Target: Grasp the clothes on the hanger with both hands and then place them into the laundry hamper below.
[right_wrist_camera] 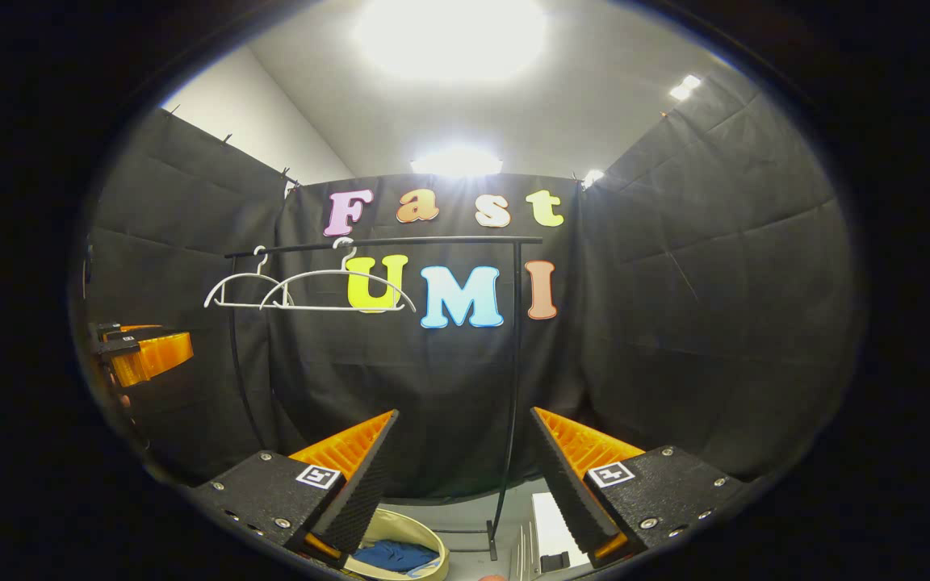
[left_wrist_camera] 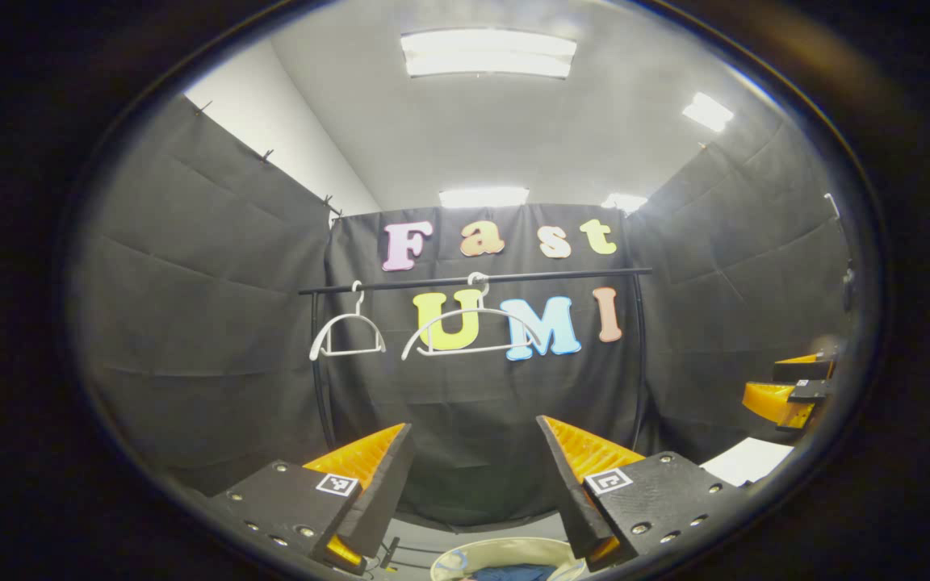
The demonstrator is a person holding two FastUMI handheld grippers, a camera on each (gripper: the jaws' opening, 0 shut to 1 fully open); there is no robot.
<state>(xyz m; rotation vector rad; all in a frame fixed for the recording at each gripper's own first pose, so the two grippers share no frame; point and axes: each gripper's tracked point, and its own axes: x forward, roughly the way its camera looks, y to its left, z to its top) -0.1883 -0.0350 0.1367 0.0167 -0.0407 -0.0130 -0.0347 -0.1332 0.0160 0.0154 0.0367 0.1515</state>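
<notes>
Two white hangers hang bare on the black rail, long axes level along it, well above and ahead of both tools. The left tool and right tool are each spread wide, gripping nothing. Below the right tool's fingers, the right gripper view shows blue clothes crumpled in the cream laundry hamper, while the left gripper view catches just the hamper's rim with a blue scrap.

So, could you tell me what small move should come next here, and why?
Probably just draw both claws back: the two hangers on the rail hang bare, blue clothes lie in the hamper, and the left claw and right claw are open, holding nothing.
</notes>
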